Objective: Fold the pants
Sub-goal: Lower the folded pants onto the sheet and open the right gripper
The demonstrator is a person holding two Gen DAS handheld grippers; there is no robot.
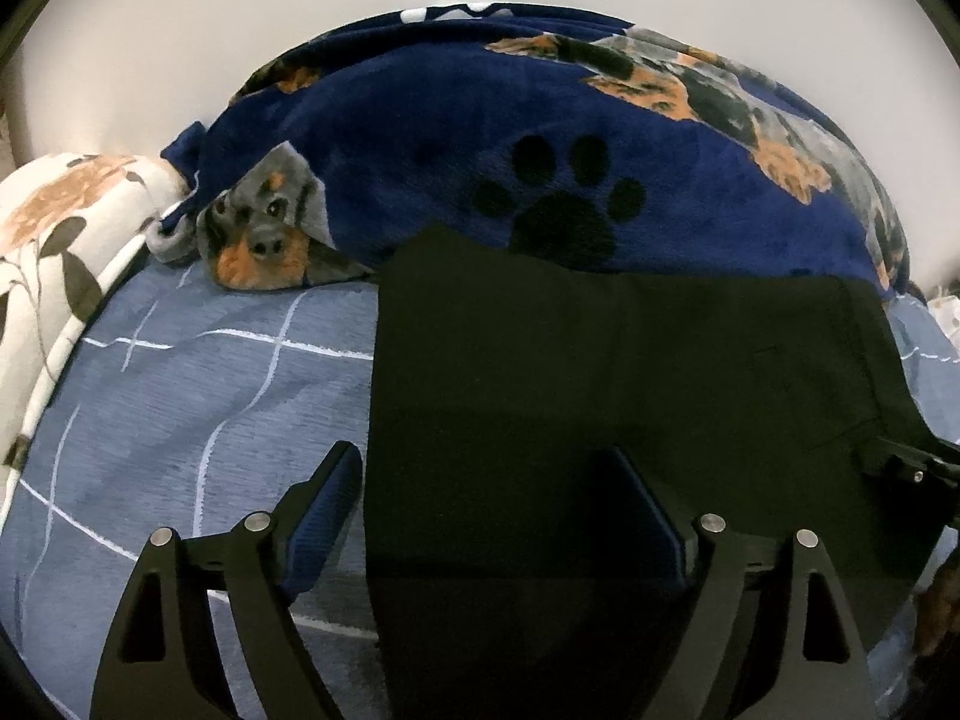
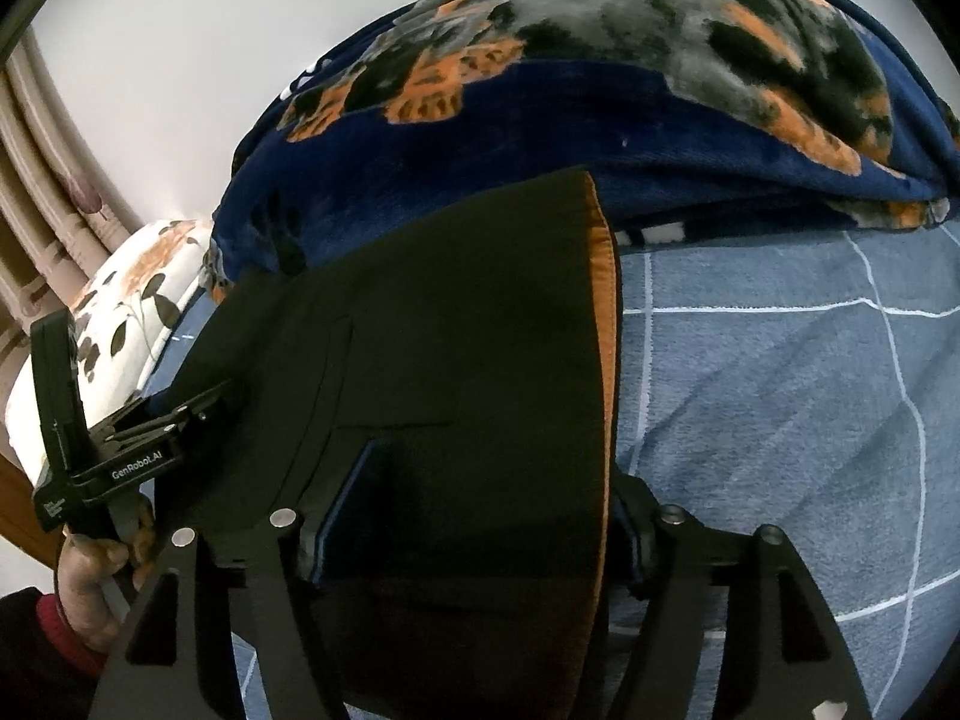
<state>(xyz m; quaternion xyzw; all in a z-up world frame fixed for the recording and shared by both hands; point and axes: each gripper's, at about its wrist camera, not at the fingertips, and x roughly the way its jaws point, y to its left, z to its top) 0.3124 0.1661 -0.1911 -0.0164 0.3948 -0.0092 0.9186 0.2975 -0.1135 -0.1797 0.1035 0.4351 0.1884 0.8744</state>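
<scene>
A: Where are the pants [image 1: 630,372] found at this moment?

B: They are laid on the bed [image 1: 198,396], on the blue checked cover, with the far edge resting against the dog-print blanket [image 1: 420,138] heaped at the far side of the bed. A floral pillow [image 1: 54,222] is seen at the far left corner.

A: How much of the folding can be judged as done?

B: A compact dark panel with straight sides is shown, so at least one fold is judged to have been made. An orange lining strip [image 2: 603,300] is exposed along the right side in the right wrist view, and near the pocket stitching, so the waist end is probably uppermost. How many layers lie underneath cannot be told.

A: And the claws?

B: The left claw [image 1: 486,516] is spread wide, one finger on the bare cover at the left edge of the pants, the other over the cloth; nothing is gripped. The right claw [image 2: 474,516] is likewise held wide apart astride the near edge, with no cloth pinched.

A: What is thought to be left?

B: Perhaps one more fold and a smoothing.
</scene>
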